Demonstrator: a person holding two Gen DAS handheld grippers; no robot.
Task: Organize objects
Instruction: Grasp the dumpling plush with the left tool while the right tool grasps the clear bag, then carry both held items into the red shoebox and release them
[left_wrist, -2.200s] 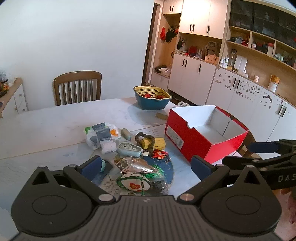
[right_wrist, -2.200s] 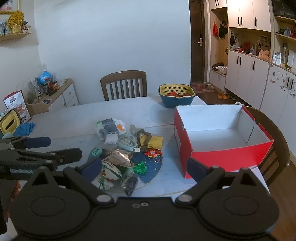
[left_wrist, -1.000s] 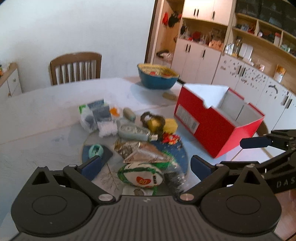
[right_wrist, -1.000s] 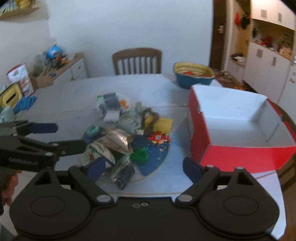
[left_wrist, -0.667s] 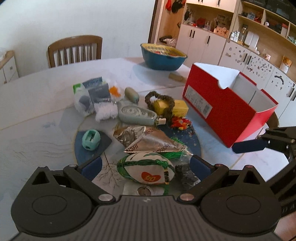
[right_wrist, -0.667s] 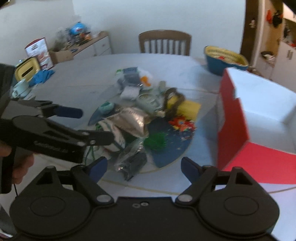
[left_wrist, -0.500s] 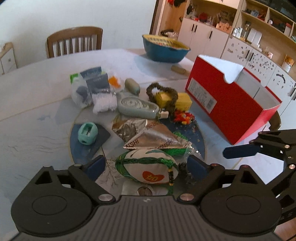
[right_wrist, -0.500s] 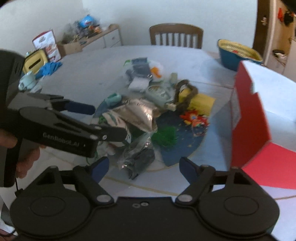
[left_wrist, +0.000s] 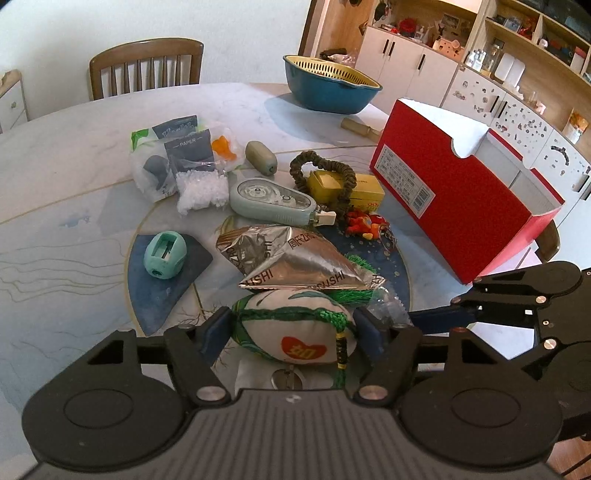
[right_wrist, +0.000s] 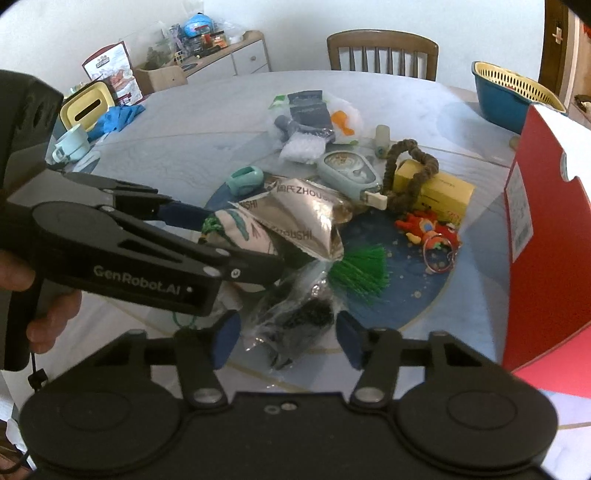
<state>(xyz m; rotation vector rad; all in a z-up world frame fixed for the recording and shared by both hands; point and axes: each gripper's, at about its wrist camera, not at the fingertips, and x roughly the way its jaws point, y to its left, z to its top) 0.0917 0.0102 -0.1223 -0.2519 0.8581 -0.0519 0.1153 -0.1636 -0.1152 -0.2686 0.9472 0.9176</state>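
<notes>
1. Pouch (left_wrist: 291, 334), white cloth with green cord and an orange patch, lower centre of the left wrist view, lying on the surface (left_wrist: 66, 155) at the near edge of the clutter.
2. Left claw (left_wrist: 291, 330): blue pads on both sides of the pouch and touching it, closed on it. In the right view the same claw (right_wrist: 207, 225) comes in from the left, with the pouch (right_wrist: 240, 230) at its tip.
3. Foil packet (left_wrist: 295, 262) just behind the pouch, overlapping it; green tassel (left_wrist: 351, 291) pokes out beside it.
4. Right claw (right_wrist: 282, 338): fingers spread around a clear bag (right_wrist: 295, 321) with dark contents, lower centre of the right view; gaps on both sides, not gripping.
5. Further up in the left view: mint sharpener (left_wrist: 164, 254) at left, tape dispenser (left_wrist: 273, 201) centre, scrunchie (left_wrist: 325, 177) around a yellow box (left_wrist: 364, 190), red toy (left_wrist: 364, 223).
6. Bags of paper goods (left_wrist: 177, 158) at upper left of the pile.
7. Red box (left_wrist: 450, 192) at right, open top, white inside.
8. Blue bowl (left_wrist: 328, 88) with yellow strainer, top centre. Chair (left_wrist: 146, 66) behind the surface.
</notes>
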